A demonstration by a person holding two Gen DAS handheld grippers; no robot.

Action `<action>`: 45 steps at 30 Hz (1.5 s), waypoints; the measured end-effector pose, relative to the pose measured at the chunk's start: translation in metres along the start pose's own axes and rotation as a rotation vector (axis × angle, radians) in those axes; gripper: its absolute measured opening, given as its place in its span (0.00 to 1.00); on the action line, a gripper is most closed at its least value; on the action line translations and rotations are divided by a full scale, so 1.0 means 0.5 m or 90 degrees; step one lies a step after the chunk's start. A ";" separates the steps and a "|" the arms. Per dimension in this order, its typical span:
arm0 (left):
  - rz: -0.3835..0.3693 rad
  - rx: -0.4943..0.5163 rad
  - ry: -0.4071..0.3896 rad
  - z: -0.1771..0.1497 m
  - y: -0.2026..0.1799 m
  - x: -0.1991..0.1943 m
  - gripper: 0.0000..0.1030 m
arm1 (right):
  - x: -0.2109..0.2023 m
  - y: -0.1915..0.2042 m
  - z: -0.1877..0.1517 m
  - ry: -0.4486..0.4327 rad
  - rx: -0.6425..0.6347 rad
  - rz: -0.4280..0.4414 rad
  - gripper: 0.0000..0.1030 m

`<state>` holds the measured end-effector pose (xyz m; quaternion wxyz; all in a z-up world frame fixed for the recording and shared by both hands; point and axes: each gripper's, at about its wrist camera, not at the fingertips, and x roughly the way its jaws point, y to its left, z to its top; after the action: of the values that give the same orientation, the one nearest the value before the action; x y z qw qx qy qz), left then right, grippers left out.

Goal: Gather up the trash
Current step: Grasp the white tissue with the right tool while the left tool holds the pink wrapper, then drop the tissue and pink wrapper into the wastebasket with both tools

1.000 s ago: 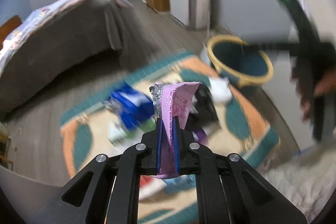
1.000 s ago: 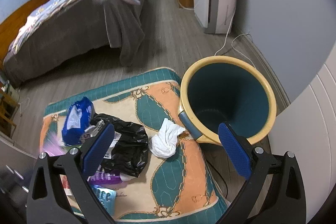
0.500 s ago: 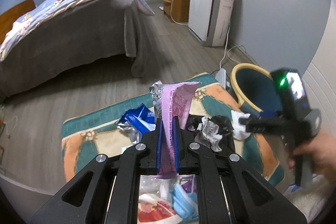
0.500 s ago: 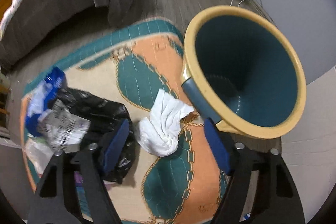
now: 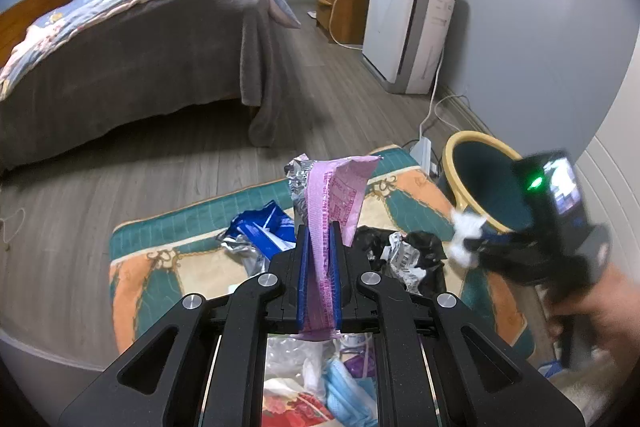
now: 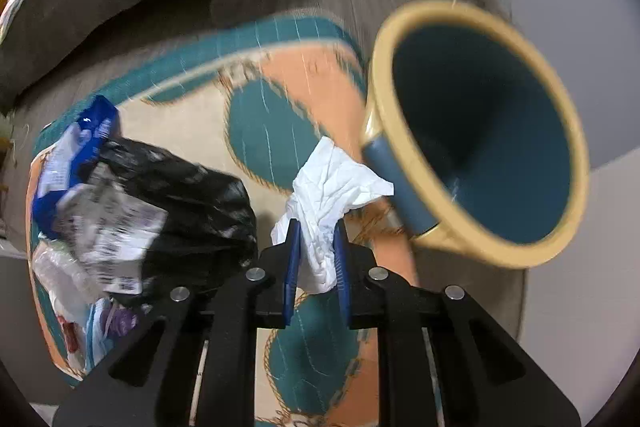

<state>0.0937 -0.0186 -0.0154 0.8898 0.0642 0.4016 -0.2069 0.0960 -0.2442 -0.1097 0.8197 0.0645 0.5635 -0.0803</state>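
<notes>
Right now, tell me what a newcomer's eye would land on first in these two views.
First, the pink wrapper standing upright, pinched in the left gripper with its jaws closed on it, above the littered patterned rug. Next, the crumpled white tissue clamped in the right gripper, close beside the yellow-rimmed teal bin at the rug's right edge. A black plastic bag lies among wrappers to the left.

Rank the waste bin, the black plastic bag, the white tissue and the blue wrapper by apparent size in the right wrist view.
1. waste bin
2. black plastic bag
3. white tissue, held in the right gripper; its nearness to the camera makes this place unsure
4. blue wrapper, partly hidden and blurred
</notes>
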 end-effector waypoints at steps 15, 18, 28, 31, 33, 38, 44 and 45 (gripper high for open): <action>0.019 0.008 0.020 -0.013 -0.033 0.021 0.10 | -0.222 -0.050 0.048 -0.155 -0.026 0.037 0.15; 0.014 -0.005 0.028 -0.015 -0.043 0.030 0.10 | -0.222 -0.071 0.051 -0.156 -0.021 0.039 0.15; 0.003 0.010 0.001 0.026 -0.130 0.032 0.10 | -0.209 -0.153 0.069 -0.159 -0.011 0.042 0.15; -0.010 0.018 -0.001 0.046 -0.164 0.043 0.10 | -0.201 -0.188 0.076 -0.157 -0.009 0.035 0.15; -0.012 0.033 -0.003 0.060 -0.189 0.055 0.10 | -0.194 -0.215 0.080 -0.155 0.001 0.036 0.15; -0.038 0.041 0.005 0.087 -0.242 0.089 0.10 | -0.172 -0.285 0.084 -0.150 0.025 0.014 0.15; -0.066 0.074 0.014 0.113 -0.320 0.137 0.10 | -0.124 -0.366 0.082 -0.120 0.099 0.004 0.15; -0.076 0.078 0.018 0.115 -0.332 0.146 0.10 | -0.113 -0.376 0.082 -0.115 0.112 0.004 0.15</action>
<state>0.1071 -0.2083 -0.0225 0.8645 0.0972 0.4039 -0.2829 0.0749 -0.4330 -0.0450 0.8586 0.1302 0.4779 -0.1322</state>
